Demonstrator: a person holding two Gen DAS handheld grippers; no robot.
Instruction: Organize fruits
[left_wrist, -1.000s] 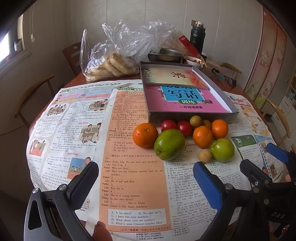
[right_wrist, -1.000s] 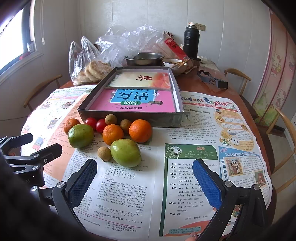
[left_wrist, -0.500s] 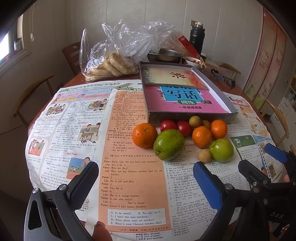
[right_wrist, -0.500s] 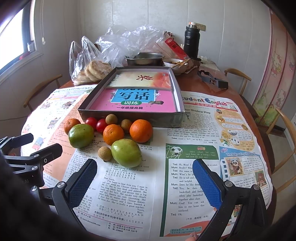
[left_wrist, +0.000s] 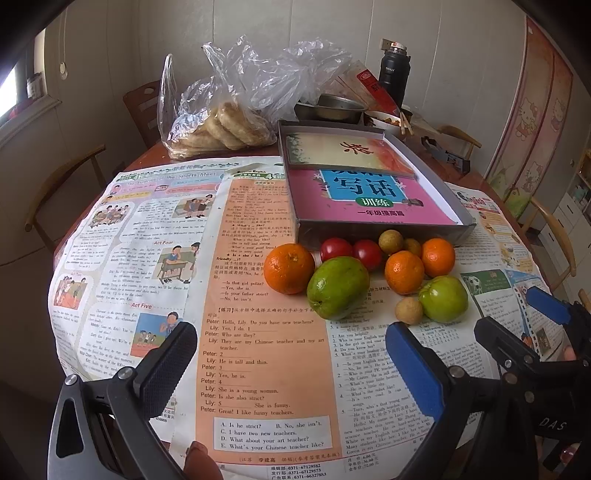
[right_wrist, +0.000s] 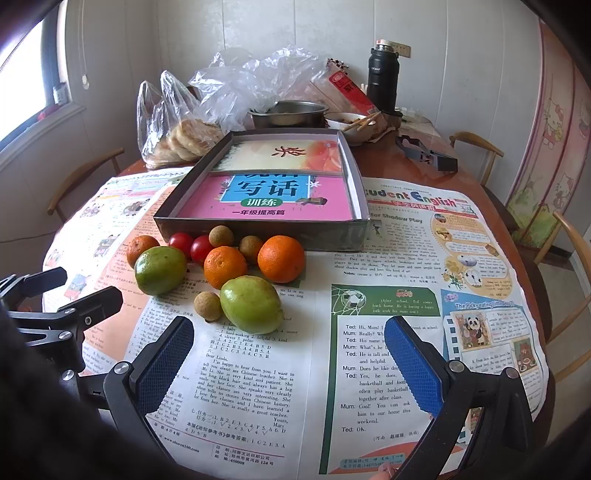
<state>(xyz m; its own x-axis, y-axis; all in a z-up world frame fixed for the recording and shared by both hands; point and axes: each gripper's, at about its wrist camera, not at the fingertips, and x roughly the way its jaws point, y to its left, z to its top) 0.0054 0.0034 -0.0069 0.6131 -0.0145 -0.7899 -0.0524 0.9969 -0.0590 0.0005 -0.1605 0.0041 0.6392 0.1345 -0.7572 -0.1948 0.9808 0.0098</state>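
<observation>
Both hand-held grippers (left_wrist: 291, 373) (right_wrist: 288, 363) — agape, level

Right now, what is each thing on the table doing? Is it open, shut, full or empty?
Left gripper: jaws open, holding nothing.
Right gripper: jaws open, holding nothing.
Box: open, lined with books, no fruit inside.
Fruits: loose on the newspaper, outside the box.
Plastic bag: holds flat breads.
Black flask: upright, cap on.

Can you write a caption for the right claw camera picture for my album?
Open right claw above newspaper, facing a green fruit, oranges and a shallow box.
</observation>
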